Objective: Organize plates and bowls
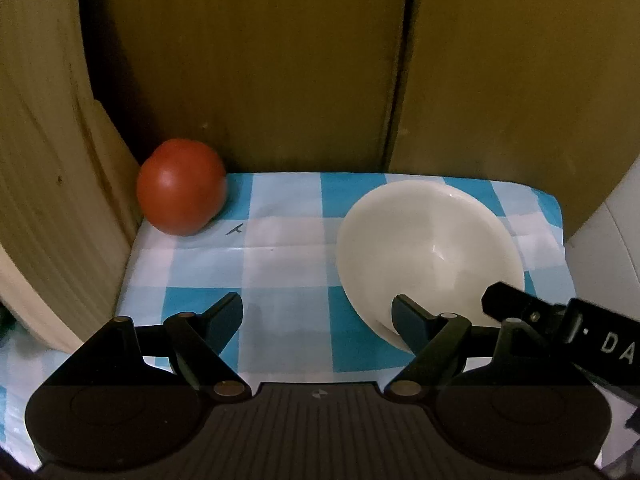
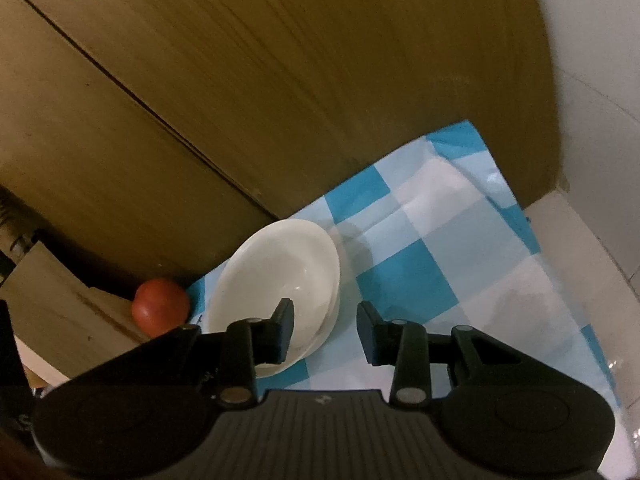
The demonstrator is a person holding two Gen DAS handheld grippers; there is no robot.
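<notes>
**A:** so where's everything sitting right now?

**B:** there's a white bowl (image 1: pixel 430 256) on the blue-and-white checked cloth (image 1: pixel 288 264) covering the desk, over toward the right end and close to the brown cardboard wall (image 1: pixel 256 64) at the back. From the right wrist view it looks like two bowls nested, you can see a second rim edge peeking out underneath, but I can't swear to it.

**A:** and the grippers?

**B:** left gripper (image 1: pixel 318 312) hangs over the cloth with its fingers spread wide, nothing between them. One finger is over bare cloth, the other sits in front of the bowl's near rim; can't tell if it touches. Right gripper (image 2: pixel 325 330) has its fingers only partly apart, straddling the bowl's near right edge: one finger (image 2: pixel 282 330) is on the inside of the bowl, the other outside over the cloth. There's a visible gap around the rim, so they're released, not clamping on it.

**A:** anything else on there?

**B:** a red tomato (image 1: pixel 182 187) in the far left corner, right up against the cardboard, well apart from the bowl. Pale wooden boards (image 1: pixel 44 152) lean along the left side. The right gripper's tip also pokes into the left wrist view, just at the bowl's right side.
</notes>
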